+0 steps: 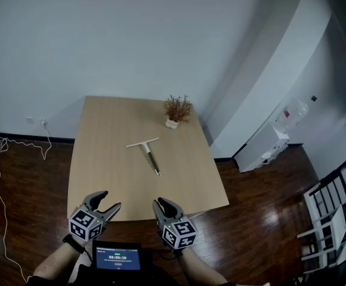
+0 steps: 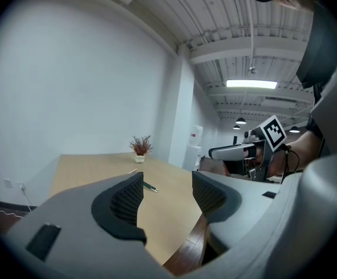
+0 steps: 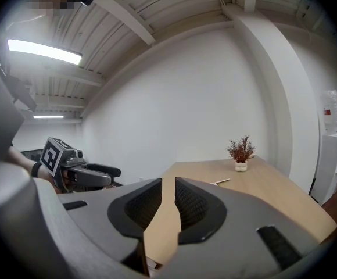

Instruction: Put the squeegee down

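The squeegee (image 1: 147, 151) lies flat on the middle of the wooden table (image 1: 101, 159), white blade toward the far side and dark handle pointing back at me. No gripper touches it. My left gripper (image 1: 107, 201) hovers at the table's near edge, open and empty; in the left gripper view (image 2: 167, 182) the squeegee (image 2: 148, 186) shows between its jaws, far off. My right gripper (image 1: 164, 207) hangs beside it over the near edge. Its jaws stand almost together with only a narrow slit and hold nothing (image 3: 168, 185). The squeegee's blade (image 3: 221, 182) is just visible past them.
A small potted dried plant (image 1: 177, 110) stands at the table's far right. A tablet screen (image 1: 118, 258) sits below the grippers. A white dispenser (image 1: 262, 145) and a black chair (image 1: 334, 207) stand on the floor to the right; cables (image 1: 6, 159) trail at left.
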Motion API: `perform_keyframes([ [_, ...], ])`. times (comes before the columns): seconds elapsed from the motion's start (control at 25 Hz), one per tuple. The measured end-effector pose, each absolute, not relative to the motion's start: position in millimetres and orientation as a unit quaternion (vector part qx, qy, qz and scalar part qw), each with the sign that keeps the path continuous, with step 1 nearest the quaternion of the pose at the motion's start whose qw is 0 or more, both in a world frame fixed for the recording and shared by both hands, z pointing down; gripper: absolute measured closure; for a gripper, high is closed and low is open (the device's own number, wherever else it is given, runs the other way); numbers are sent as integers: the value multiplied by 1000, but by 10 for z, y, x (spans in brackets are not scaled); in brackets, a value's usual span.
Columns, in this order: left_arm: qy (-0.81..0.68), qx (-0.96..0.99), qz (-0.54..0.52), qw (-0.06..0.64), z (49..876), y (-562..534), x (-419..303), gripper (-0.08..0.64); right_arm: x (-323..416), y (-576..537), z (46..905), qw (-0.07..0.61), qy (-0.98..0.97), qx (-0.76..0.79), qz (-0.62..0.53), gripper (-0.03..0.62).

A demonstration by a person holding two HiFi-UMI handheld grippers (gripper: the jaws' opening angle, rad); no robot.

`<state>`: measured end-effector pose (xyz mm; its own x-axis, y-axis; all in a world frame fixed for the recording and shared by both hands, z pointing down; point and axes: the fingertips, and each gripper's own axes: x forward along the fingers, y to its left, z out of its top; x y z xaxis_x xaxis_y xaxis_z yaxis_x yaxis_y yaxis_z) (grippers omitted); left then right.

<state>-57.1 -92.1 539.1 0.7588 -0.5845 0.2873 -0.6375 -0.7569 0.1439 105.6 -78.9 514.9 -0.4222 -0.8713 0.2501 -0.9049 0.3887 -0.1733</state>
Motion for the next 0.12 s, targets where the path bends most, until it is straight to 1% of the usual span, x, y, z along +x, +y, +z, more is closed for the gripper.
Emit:
perform_keyframes([
  [0.12,-328,931,109,117,5378,-934,-572,290,1052,-793,5173,59,-831,534,145,500],
])
